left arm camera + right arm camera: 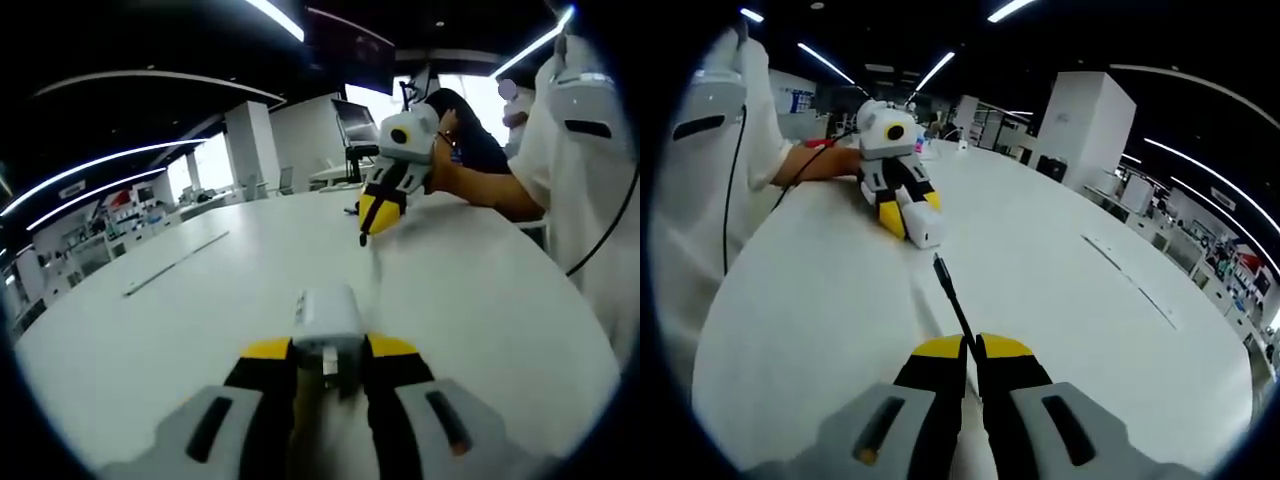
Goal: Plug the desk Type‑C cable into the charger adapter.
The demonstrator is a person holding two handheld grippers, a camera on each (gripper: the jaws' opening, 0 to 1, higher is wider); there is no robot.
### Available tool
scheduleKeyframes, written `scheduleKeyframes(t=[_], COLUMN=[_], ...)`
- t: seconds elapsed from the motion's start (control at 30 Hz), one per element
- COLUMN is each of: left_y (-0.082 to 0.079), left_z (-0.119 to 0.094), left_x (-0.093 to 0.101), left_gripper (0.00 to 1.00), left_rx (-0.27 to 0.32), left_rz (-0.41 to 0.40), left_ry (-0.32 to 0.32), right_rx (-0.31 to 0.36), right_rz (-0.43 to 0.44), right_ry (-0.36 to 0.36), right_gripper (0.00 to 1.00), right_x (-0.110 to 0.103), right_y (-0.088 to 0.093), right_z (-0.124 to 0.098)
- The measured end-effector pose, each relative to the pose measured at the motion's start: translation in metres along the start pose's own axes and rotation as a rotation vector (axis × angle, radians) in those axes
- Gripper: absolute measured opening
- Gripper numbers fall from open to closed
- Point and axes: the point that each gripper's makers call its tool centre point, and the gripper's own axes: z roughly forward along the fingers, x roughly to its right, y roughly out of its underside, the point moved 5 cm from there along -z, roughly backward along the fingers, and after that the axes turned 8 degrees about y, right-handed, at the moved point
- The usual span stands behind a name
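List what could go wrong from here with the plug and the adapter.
1. The cable sticks out a long way past the right gripper, so its plug tip may flex and miss the port.
2. The left gripper holds the charger adapter by one end only; a push from the plug could tilt it or make it slip.
3. Plug and adapter are apart above the white table; the port's facing can't be told, so alignment is uncertain.
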Motion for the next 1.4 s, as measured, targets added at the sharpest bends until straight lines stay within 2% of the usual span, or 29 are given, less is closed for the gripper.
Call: scheduleKeyframes(t=[1.4], left_y=[-0.002], left_z=[0.003], left_x=[0.008], left_gripper=[0.26], left_rx=[0.009], left_rz=[0.006], left_ry=[0.053], right_rx=[0.005], right_rz=[-0.004], right_ry=[-0.037], right_gripper=[0.03], right_x=[-0.01], right_y=[-0.003], right_z=[0.006])
